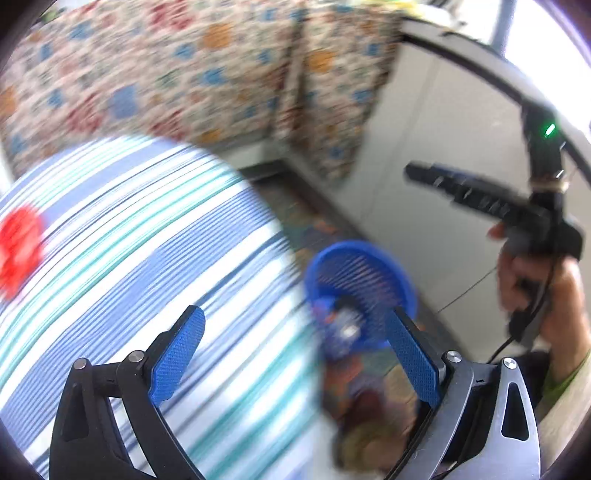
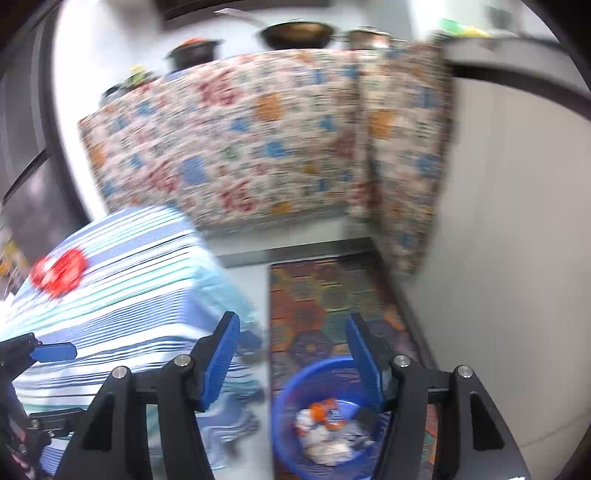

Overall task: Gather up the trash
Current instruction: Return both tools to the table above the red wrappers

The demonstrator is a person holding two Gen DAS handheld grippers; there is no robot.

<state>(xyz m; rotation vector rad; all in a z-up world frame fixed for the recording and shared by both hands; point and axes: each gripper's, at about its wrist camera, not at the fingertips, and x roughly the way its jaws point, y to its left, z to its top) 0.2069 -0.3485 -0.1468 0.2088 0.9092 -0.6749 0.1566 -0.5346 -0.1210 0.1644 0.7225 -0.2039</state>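
Note:
A red piece of trash [image 1: 18, 251] lies on the blue-and-white striped cloth [image 1: 122, 236] at the far left; the right wrist view shows it too [image 2: 59, 271]. A blue mesh basket [image 2: 325, 413] stands on the patterned rug and holds crumpled white and orange wrappers [image 2: 325, 432]; it also shows in the left wrist view [image 1: 360, 284]. My left gripper [image 1: 295, 354] is open and empty above the cloth's edge. My right gripper [image 2: 295, 362] is open and empty above the basket; it appears in the left wrist view [image 1: 424, 175], held in a hand. Both views are blurred.
A counter draped in floral cloth [image 2: 258, 133] stands behind, with pots [image 2: 299, 33] on top. A white wall [image 2: 517, 258] runs along the right. A colourful rug [image 2: 325, 295] covers the floor between the striped cloth and the wall.

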